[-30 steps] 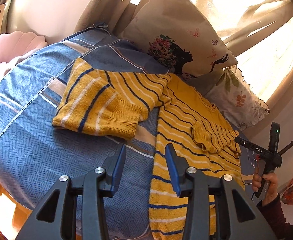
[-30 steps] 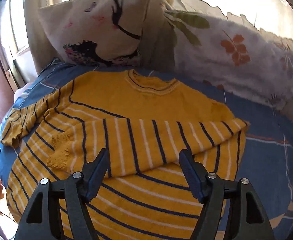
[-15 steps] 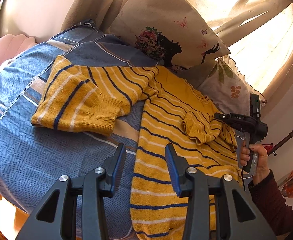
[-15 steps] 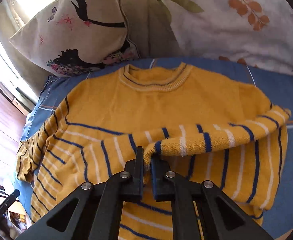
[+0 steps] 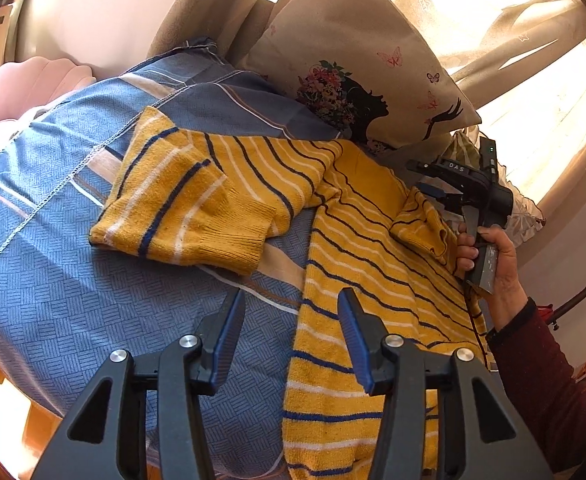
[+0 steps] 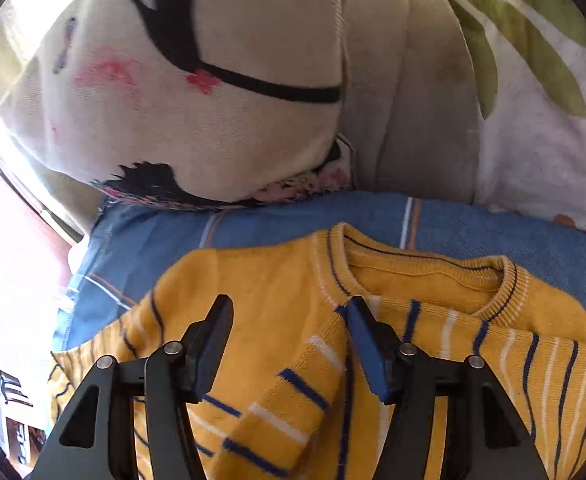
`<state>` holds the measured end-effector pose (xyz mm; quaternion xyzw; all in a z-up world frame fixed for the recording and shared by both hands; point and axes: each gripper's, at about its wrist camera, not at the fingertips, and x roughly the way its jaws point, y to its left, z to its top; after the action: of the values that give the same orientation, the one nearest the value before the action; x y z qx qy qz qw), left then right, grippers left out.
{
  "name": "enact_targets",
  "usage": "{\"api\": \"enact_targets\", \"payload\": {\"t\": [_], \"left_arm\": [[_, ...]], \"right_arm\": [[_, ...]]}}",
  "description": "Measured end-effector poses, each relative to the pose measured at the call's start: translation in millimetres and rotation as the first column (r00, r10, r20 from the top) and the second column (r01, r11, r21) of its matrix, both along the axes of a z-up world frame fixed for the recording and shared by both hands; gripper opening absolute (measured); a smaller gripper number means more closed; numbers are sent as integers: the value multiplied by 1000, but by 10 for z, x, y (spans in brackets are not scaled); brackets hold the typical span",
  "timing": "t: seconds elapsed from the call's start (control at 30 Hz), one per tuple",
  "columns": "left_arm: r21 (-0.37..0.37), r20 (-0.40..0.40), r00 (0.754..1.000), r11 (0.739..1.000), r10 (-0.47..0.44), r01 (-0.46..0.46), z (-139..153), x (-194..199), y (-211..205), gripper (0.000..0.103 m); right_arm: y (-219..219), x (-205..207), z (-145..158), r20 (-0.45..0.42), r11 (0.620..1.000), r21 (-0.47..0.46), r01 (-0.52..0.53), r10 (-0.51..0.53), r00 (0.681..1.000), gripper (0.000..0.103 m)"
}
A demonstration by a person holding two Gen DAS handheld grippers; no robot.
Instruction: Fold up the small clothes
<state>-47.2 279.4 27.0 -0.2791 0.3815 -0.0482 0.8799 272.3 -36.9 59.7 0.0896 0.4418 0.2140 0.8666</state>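
A yellow sweater [image 5: 373, 264] with blue and white stripes lies flat on the blue bedspread [image 5: 73, 280]. Its one sleeve [image 5: 181, 208] is spread out to the left. My left gripper [image 5: 289, 332] hovers over the sweater's side edge, its jaws opening with nothing between them. A hand holds my right gripper [image 5: 433, 184] over the far shoulder. In the right wrist view the other sleeve [image 6: 285, 392] lies folded across the chest below the collar [image 6: 425, 276]. The right gripper [image 6: 289, 340] is opening, and the sleeve lies slack between its pads.
A cream pillow [image 5: 353, 80] with a black silhouette leans against the curtains behind the sweater. A white leaf-print pillow [image 6: 533, 100] stands beside it. A pink padded shape [image 5: 33, 84] sits at the far left, where the bedspread drops off.
My right gripper shut on the sleeve, carried it across the chest toward the collar, and has now opened and let it go. The left jaws have widened a little.
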Motion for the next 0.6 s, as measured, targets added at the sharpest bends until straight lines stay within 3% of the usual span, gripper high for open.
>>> {"api": "enact_targets", "payload": {"t": [0.2,0.3,0.37,0.47,0.57,0.6], "left_arm": [[-18,-4,1000,1000,7,-7,-56,-32,87,47],[-26,-11,1000,1000,6,-7,-90,-48,118,47],[-33,-15,1000,999,3,-3,-107,-53,131,47],[-38,-12,1000,999,-5,4,-109,-59,124,47],[-36,-4,1000,999,-15,15,-96,-63,78,47],[-33,-2,1000,999,-18,18,-90,-72,64,47]], "right_arm": [[-173,-591,233,66,999,28,-17,15,998,68],[-359,-898,206,98,997,-58,54,-48,994,68],[-492,-1014,103,65,996,-64,54,-50,997,68],[-622,-1098,-98,-32,1000,4,23,-23,999,68],[-569,-1116,-237,-53,1000,16,-5,5,999,68],[-511,-1130,-267,-60,1000,9,-22,23,998,60]]}}
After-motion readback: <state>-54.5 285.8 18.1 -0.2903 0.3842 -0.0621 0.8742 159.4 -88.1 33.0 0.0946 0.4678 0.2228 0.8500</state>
